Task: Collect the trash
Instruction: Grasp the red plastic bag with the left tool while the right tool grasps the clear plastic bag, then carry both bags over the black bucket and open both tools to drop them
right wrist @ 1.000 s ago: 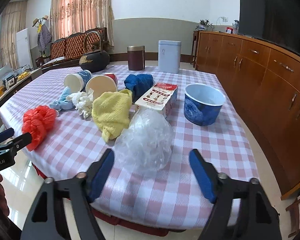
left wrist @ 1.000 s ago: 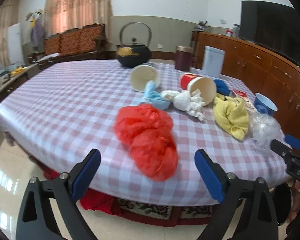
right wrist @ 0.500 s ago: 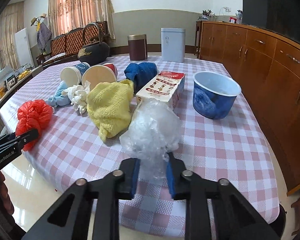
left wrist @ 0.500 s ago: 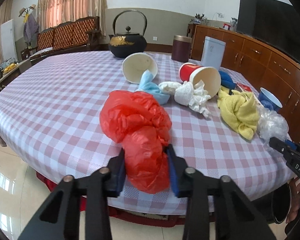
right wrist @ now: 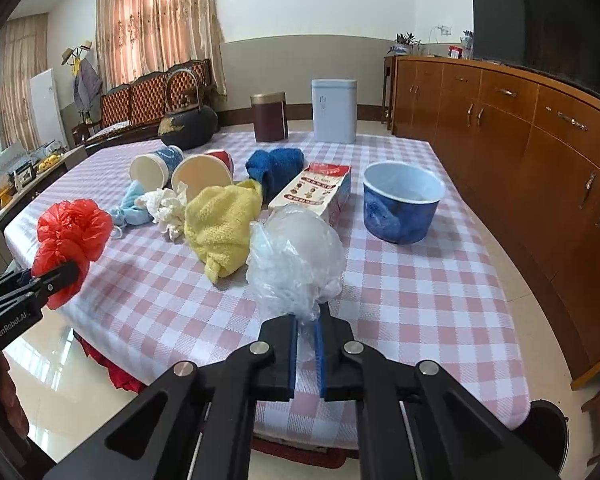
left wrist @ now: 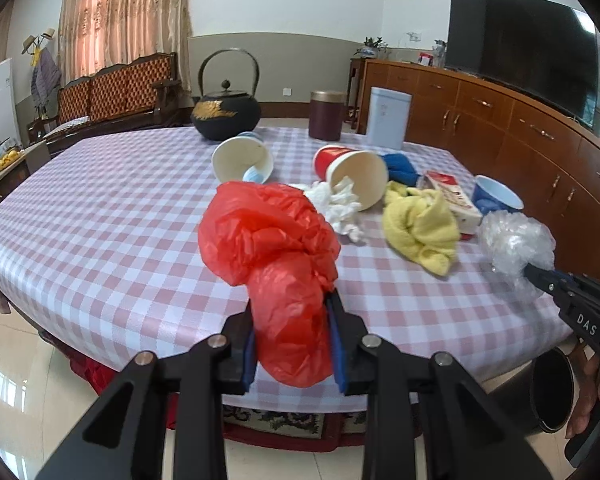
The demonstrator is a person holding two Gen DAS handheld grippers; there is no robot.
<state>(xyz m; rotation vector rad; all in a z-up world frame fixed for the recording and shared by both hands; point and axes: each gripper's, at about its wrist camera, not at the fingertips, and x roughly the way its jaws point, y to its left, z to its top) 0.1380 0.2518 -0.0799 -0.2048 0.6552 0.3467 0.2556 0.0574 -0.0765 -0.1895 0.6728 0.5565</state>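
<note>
My left gripper (left wrist: 292, 320) is shut on a crumpled red plastic bag (left wrist: 272, 248) and holds it just above the near edge of the checked table (left wrist: 100, 216). My right gripper (right wrist: 306, 332) is shut on a clear plastic bag (right wrist: 296, 256), also lifted over the near edge. The red bag also shows in the right wrist view (right wrist: 70, 232), and the clear bag in the left wrist view (left wrist: 514, 246). On the table lie two tipped paper cups (left wrist: 242, 158) (left wrist: 356, 178), white tissue (left wrist: 338, 204) and a light blue mask (right wrist: 134, 206).
A yellow cloth (right wrist: 220, 224), a blue cloth (right wrist: 274, 168), a carton (right wrist: 312, 194) and a blue bowl (right wrist: 400, 202) lie mid-table. A black kettle (left wrist: 226, 114), brown tin (left wrist: 326, 114) and white tin (left wrist: 388, 122) stand at the back. A dark bin (left wrist: 548, 390) stands on the floor at right.
Both grippers went from open to shut, the left on the red bag and the right on the clear bag. Both bags have since been lifted and pulled toward the near edge.
</note>
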